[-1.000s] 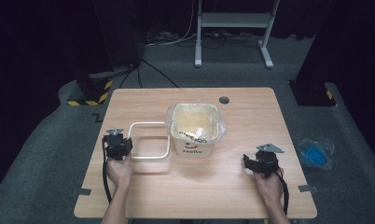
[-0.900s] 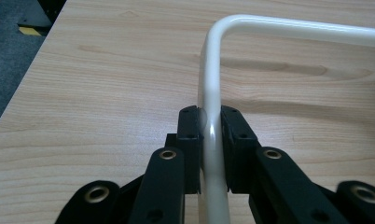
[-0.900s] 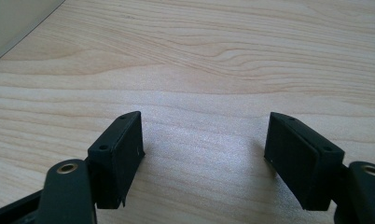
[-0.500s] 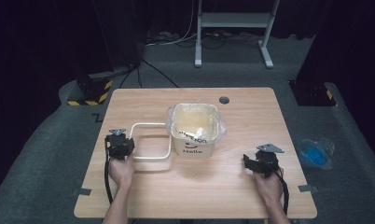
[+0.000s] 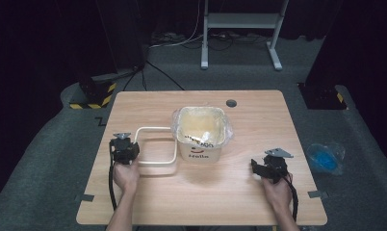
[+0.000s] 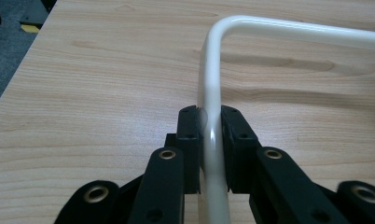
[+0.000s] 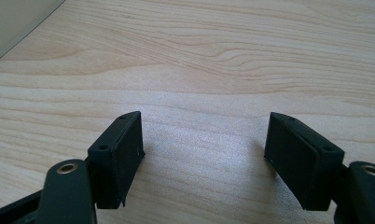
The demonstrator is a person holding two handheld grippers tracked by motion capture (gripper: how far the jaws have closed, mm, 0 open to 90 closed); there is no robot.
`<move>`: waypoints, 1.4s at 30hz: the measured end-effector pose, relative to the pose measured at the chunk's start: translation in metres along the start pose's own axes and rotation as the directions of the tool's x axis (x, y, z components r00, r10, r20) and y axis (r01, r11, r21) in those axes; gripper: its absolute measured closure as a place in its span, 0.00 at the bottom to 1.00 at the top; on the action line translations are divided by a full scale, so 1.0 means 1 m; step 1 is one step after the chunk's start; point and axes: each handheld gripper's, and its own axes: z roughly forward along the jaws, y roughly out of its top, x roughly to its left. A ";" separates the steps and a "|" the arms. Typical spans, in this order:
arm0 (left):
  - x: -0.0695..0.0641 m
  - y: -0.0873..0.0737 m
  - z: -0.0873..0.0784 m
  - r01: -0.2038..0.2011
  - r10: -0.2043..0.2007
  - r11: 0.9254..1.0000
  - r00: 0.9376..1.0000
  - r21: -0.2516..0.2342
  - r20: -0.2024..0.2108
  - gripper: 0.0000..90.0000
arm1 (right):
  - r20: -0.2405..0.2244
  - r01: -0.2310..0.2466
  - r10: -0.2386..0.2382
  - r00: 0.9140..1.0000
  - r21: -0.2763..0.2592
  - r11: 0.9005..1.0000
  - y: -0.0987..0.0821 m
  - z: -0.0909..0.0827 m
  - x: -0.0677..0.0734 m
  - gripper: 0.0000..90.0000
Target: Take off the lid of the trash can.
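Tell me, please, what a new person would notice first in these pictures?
Probably the cream bin, lined with a clear plastic bag, standing mid-table. Next, the cream frame lying flat to its left, with the left gripper shut on its bar. The right gripper rests open over bare wood of the table, holding nothing.

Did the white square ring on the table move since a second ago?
No. The white ring lies in the same spot beside the lined bin, with the left hand-held gripper shut on its left side, just as before.

Blue bag (image 5: pixel 324 156) on grey floor (image 5: pixel 61 144)
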 end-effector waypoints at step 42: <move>-0.003 -0.003 0.017 0.002 -0.002 0.999 1.000 0.043 0.000 0.83 | -0.001 0.000 0.000 1.000 0.000 1.000 0.000 0.000 0.000 0.31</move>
